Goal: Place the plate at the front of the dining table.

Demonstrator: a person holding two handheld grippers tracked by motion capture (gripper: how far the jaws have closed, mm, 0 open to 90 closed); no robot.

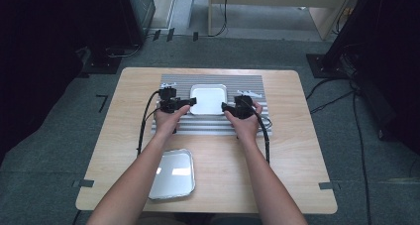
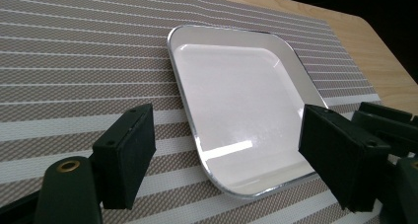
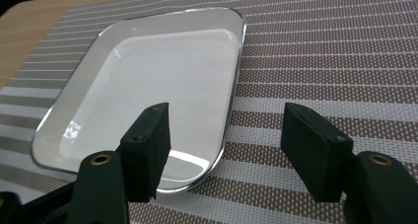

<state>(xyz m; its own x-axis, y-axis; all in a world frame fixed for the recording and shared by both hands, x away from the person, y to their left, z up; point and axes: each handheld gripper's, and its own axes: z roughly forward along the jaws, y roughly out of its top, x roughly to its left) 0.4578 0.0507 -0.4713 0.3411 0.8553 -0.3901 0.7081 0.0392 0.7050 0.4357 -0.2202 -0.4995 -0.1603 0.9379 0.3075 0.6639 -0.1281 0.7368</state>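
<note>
A white square tray [image 1: 208,99] with a silver rim lies in the middle of a grey striped placemat [image 1: 247,84]. My left gripper [image 1: 188,102] is at the tray's left edge and my right gripper [image 1: 227,107] at its right edge, each held in a hand. In the left gripper view the jaws of the left gripper [image 2: 226,157] are open, with the near corner of the tray [image 2: 236,95] low between them. In the right gripper view the right gripper [image 3: 229,152] is open too, straddling the rim of the tray [image 3: 148,86]. Neither gripper pinches the rim.
A shiny metal tray [image 1: 172,173] sits on the wooden table [image 1: 297,150] near the front left, beside the left forearm. Cables trail from both grippers toward the front. The placemat [image 2: 74,61] extends bare on both sides of the white tray.
</note>
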